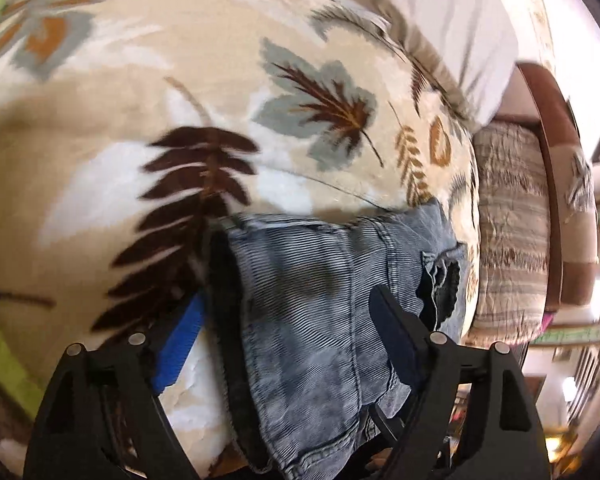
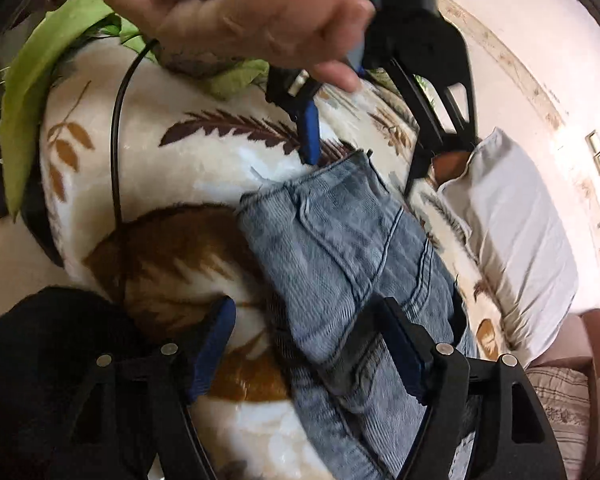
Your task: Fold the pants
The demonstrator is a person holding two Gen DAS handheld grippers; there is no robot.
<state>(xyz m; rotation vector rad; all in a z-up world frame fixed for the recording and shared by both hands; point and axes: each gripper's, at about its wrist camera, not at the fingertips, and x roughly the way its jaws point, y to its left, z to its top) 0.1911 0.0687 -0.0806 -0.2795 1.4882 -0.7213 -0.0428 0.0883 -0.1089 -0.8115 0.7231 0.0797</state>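
The folded pants lie on the leaf-patterned blanket (a bed), long axis running toward the white pillow. Left gripper and right gripper have fingers open, straddling the cloth.

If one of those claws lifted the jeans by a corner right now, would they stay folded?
Probably not. The jeans look soft and floppy, creased and sagging over the blanket, so loose layers would likely droop. Thick seamed denim seems heavyish and not slippery.
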